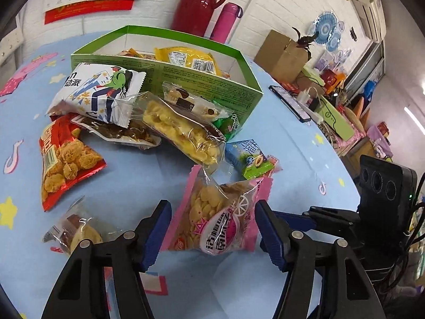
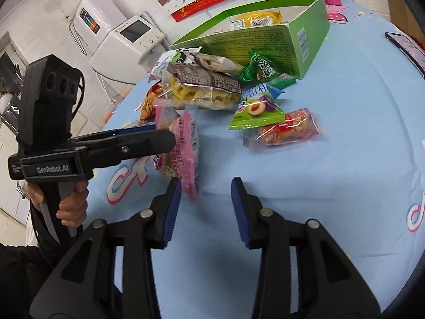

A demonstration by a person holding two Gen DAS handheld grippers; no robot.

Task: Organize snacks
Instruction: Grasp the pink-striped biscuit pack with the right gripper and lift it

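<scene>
Blue patterned cloth covers the desk (image 1: pixel 127 175) under a scatter of snacks. At the bottom of the left wrist view, the left gripper (image 1: pixel 212 226) has its 2 blue pads spread around a pink snack packet (image 1: pixel 220 212); whether they press it I cannot tell. Low in the right wrist view, the right gripper (image 2: pixel 205 210) is released, holding nothing, just beside that packet. Beyond, at upper centre, a green box (image 1: pixel 212 79) holds a yellow packet (image 1: pixel 188 59), with more packets piled against its front wall.
</scene>
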